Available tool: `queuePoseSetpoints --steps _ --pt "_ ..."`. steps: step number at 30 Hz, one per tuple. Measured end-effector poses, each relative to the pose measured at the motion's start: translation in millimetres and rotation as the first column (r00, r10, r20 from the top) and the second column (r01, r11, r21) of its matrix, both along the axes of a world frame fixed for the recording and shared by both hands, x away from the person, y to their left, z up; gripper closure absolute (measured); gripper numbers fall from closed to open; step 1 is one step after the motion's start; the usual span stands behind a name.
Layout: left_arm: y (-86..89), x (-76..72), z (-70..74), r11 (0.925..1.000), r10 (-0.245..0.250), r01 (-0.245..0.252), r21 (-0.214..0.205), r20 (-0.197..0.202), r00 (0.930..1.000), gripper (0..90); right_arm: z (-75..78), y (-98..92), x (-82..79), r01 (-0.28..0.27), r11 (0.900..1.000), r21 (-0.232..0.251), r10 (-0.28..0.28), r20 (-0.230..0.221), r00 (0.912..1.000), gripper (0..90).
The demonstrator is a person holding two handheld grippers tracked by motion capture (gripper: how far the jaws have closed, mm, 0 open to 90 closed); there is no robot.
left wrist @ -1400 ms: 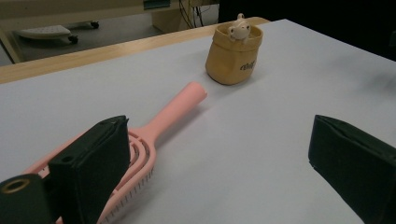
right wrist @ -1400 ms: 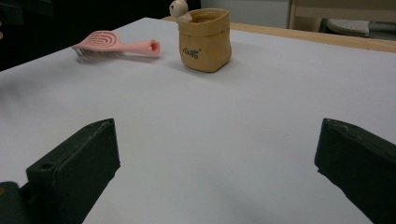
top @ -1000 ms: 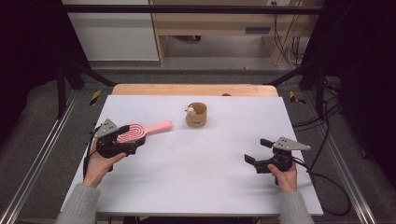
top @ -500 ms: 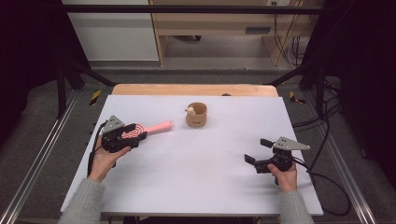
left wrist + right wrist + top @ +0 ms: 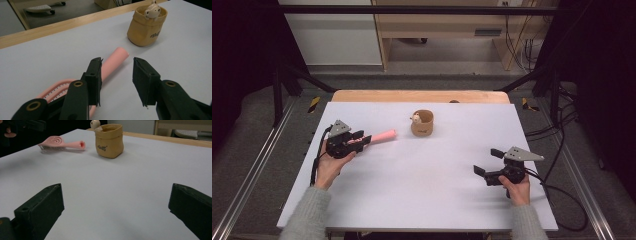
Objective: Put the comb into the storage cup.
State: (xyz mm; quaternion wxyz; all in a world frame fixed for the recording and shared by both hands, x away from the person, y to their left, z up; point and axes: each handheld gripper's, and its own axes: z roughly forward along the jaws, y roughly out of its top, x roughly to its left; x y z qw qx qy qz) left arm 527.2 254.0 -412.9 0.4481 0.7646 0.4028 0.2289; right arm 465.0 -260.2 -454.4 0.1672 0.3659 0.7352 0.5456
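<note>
A pink hairbrush [image 5: 384, 134] lies flat on the white table [image 5: 422, 190], its handle pointing at a tan fabric pouch [image 5: 422, 123] with a small cream toy figure [image 5: 152, 11] peeking over the rim. My left gripper [image 5: 362, 139] hovers over the brush head. In the left gripper view its jaws have just been closing and stand partly open [image 5: 117, 62]. The handle [image 5: 117, 53] runs beside and under the left jaw, with no pad pressing on it. My right gripper [image 5: 487, 161] rests at the table's right, wide open [image 5: 116, 192] and holding nothing.
A wooden strip [image 5: 422, 96] runs along the table's far edge, with dark floor and metal frame rails beyond. In the right gripper view the brush [image 5: 62, 144] and the pouch [image 5: 109, 141] lie far ahead across bare white table.
The left gripper has slid forward and right over the brush head, and its jaws have narrowed. The brush, the pouch and the right gripper have stayed where they were.
</note>
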Motion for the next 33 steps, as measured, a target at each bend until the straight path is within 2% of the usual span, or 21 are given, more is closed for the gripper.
queuePoseSetpoints --steps 6,8,15,18,22,33 --pt "-7.7 6.5 -0.5 0.9999 0.012 -0.012 -0.010 -0.009 0.9999 65.8 0.2 -0.2 -0.1 0.002 1.0000 0.001 -0.002 -0.003 1.0000 0.4" --pt "-9.8 8.1 -0.6 0.9998 0.018 -0.018 0.004 -0.008 0.9998 68.9 0.2 -0.3 -0.1 0.002 1.0000 0.000 -0.002 -0.001 1.0000 0.4" --pt "-15.7 16.2 -3.6 0.9996 0.029 -0.028 0.008 -0.026 0.9993 77.3 0.1 -0.3 -0.1 0.003 1.0000 0.000 -0.003 0.000 1.0000 0.4" --pt "-18.4 19.9 -5.1 0.9993 0.038 -0.038 -0.001 -0.029 0.9988 79.0 -0.1 -0.3 0.0 0.002 1.0000 0.003 -0.002 -0.003 1.0000 0.4" --pt "-22.1 24.9 -7.8 0.9990 0.041 -0.040 0.017 -0.046 0.9981 82.7 0.0 -0.7 0.0 0.003 1.0000 0.003 -0.003 -0.001 1.0000 0.4" --pt "-27.6 37.2 -13.9 0.9990 0.043 -0.042 0.016 -0.069 0.9967 89.5 -0.7 -0.4 0.2 0.002 1.0000 -0.001 -0.002 -0.004 1.0000 0.4"
